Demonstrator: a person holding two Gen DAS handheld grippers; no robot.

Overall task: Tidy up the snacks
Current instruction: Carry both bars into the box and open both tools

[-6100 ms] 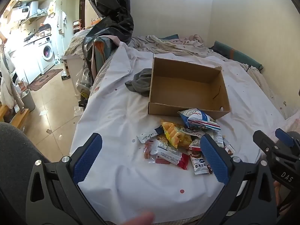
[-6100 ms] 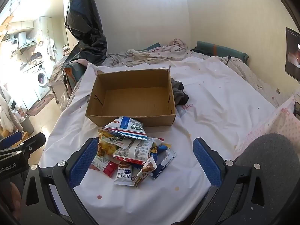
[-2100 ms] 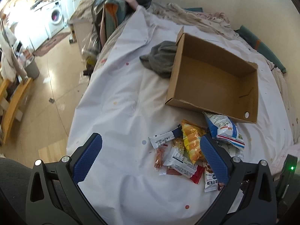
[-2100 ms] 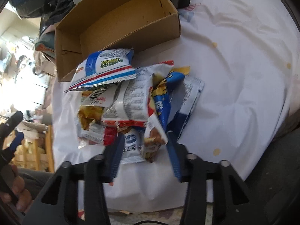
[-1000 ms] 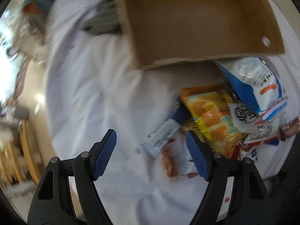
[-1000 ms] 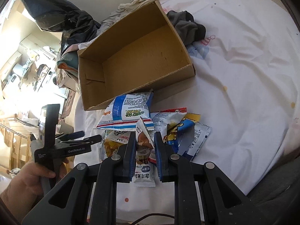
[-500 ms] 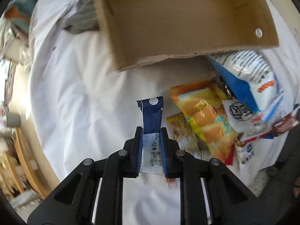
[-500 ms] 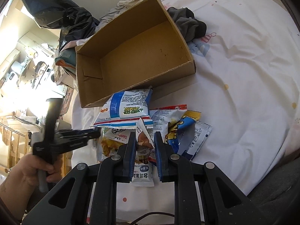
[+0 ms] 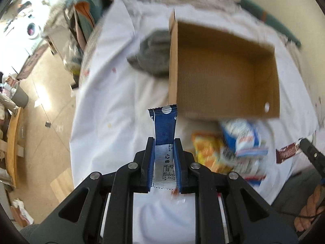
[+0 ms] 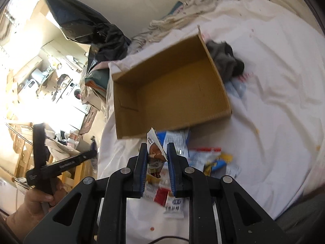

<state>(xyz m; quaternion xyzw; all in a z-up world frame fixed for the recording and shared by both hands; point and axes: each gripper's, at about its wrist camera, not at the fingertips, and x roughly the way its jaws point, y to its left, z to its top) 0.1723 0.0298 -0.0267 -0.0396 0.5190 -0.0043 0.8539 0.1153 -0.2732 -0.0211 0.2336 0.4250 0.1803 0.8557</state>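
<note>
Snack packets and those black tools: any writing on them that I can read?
Nothing reads as words.
Blue and silver packet: a recycling sign; print too small.
Blue and white bag: red lettering, blurred.
Brown snack packet: print too small.
Left gripper: white lettering on its side, blurred.

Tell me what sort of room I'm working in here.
Most likely a small lived-in flat, on a bed: a white sheet with rumpled bedding by the wall, and a washing machine on the tiled floor beyond.

Cream walls [image 10: 142, 2], tan floor [image 9: 46, 93], washing machine [image 9: 31, 30].
</note>
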